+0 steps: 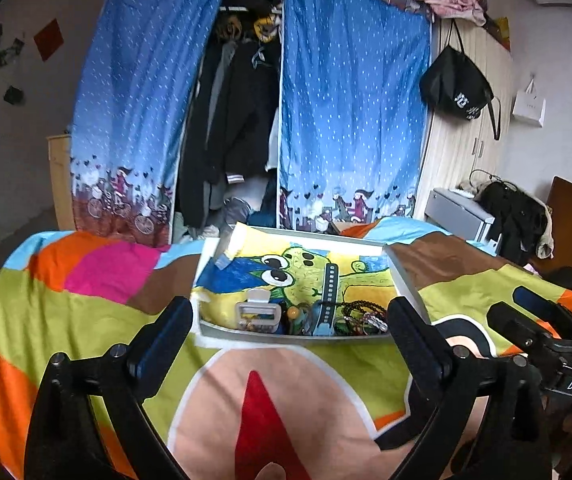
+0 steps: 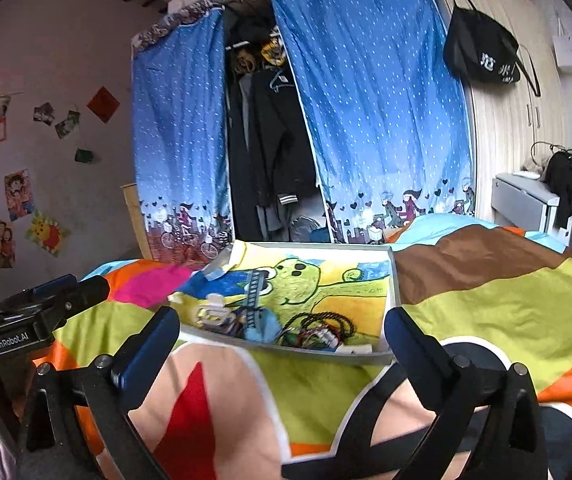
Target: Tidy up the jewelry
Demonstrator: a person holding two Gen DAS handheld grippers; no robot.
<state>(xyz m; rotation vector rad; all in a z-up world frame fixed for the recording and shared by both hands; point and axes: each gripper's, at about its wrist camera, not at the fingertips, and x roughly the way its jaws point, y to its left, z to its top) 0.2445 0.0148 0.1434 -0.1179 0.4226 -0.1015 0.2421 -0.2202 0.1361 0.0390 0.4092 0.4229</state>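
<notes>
A shallow white tray (image 1: 402,276) (image 2: 395,280), lined with a green cartoon drawing, lies on the bed. Heaped along its near edge are a blue watch with a dark strap (image 1: 328,300) (image 2: 255,300), a small white clip box (image 1: 255,312) (image 2: 213,310), dark beaded bracelets (image 1: 360,312) (image 2: 326,326) and small trinkets. My left gripper (image 1: 288,320) stands open just short of the tray's near wall, nothing between its fingers. My right gripper (image 2: 282,334) is open too, straddling the tray's near edge, and holds nothing.
The colourful bedspread (image 1: 66,300) (image 2: 506,312) surrounds the tray. Behind it stands a wardrobe with blue curtains (image 1: 350,100) (image 2: 374,100) parted over dark clothes. The other gripper shows at each view's side (image 1: 546,332) (image 2: 42,312). A black bag (image 1: 456,88) hangs at the right.
</notes>
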